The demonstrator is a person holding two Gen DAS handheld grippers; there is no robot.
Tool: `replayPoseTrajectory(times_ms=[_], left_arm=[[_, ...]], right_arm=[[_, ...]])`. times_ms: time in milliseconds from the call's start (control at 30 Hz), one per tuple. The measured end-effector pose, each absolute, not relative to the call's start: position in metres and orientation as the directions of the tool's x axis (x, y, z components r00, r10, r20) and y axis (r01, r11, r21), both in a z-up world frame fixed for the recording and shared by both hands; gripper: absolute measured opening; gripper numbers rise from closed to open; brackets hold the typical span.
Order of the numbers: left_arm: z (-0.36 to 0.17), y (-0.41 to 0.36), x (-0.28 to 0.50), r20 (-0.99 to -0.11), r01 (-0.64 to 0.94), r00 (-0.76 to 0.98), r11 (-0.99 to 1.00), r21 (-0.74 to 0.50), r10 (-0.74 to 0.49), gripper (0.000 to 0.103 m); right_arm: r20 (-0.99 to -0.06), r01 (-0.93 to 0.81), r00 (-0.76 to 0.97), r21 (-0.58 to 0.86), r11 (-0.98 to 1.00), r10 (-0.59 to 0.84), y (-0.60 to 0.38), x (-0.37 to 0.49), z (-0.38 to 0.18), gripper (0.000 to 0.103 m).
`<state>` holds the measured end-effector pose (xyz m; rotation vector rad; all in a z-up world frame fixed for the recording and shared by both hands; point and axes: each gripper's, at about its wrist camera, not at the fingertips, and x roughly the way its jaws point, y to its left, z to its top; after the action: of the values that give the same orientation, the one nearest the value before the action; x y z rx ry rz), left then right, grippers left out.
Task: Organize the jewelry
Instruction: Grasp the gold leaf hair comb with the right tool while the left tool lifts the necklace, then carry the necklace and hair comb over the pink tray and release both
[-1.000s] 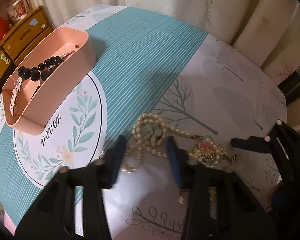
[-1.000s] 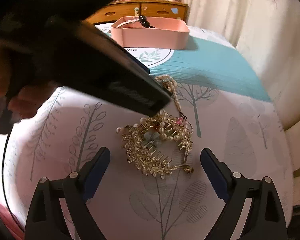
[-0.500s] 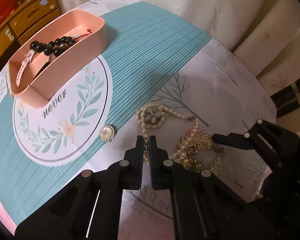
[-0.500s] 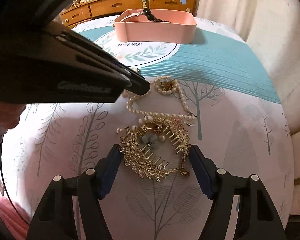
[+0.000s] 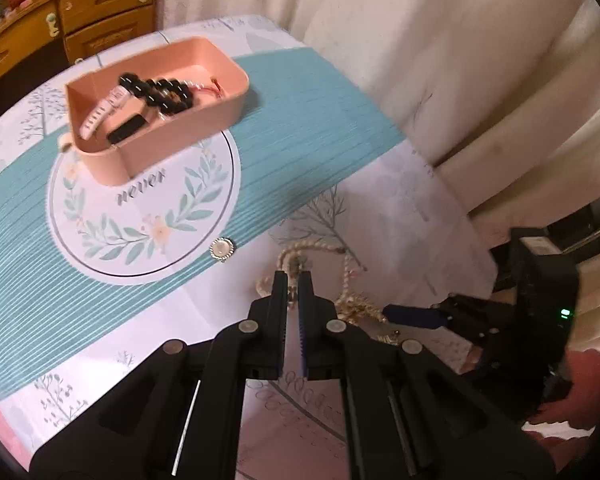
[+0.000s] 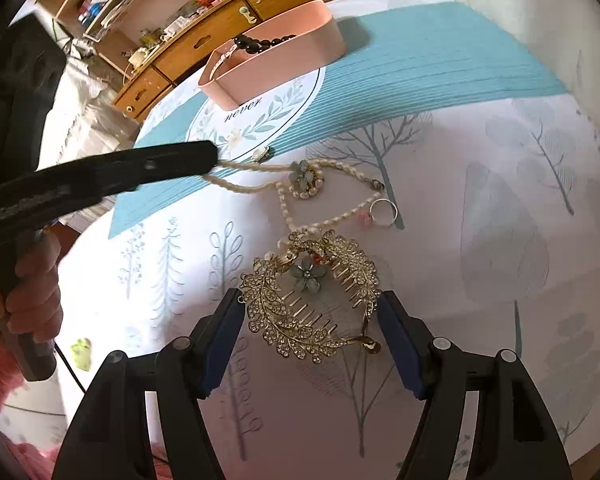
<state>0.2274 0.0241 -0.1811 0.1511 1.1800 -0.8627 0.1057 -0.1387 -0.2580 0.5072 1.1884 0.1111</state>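
Note:
My left gripper [image 5: 294, 280] is shut on the pearl necklace [image 5: 290, 254]; in the right wrist view its tip [image 6: 210, 160] pulls the pearl strand [image 6: 260, 182] taut to the left. The necklace's flower pendant [image 6: 306, 180] lies on the table. My right gripper [image 6: 310, 312] is open, its pads close on either side of the gold leaf hair comb [image 6: 312, 300], which lies flat. The pink tray [image 5: 220, 92] holds a black bead bracelet [image 5: 160, 90] and a pink watch [image 5: 104, 110].
A small round brooch [image 5: 221, 249] lies by the printed circle on the tablecloth. A silver ring [image 6: 384, 212] lies next to the necklace. A wooden drawer cabinet [image 6: 220, 36] stands beyond the table. Curtains [image 5: 420, 60] hang behind the table's far edge.
My left gripper closed on the pearl necklace and pulled it up and left, stretching the strand. My right gripper moved in around the hair comb and narrowed its opening.

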Motion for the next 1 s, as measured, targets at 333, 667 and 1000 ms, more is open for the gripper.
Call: replayPoseTrajectory(times_ms=[333,667,1000], left_arm=[[-0.100,0.044,0.229,-0.837,0.679,0.101,0.652,-0.337,-0.538,0.003],[-0.020,0.059,0.252,-0.781,0.691,0.197,0.650,-0.318,-0.592,0.003],[0.040,0.059,0.295,-0.708,0.709,0.369,0.675,-0.206,-0.603,0.003]], right_arm=[[-0.779,0.196,0.457,0.559,0.806,0.429,-0.146,0.103,-0.218,0.068],[-0.726,0.084,0.527,0.561,0.824,0.441,-0.147,0.135,-0.162,0.068],[-0.689,-0.051,0.630,0.425,0.904,0.359,-0.155,0.197,-0.111,0.068]])
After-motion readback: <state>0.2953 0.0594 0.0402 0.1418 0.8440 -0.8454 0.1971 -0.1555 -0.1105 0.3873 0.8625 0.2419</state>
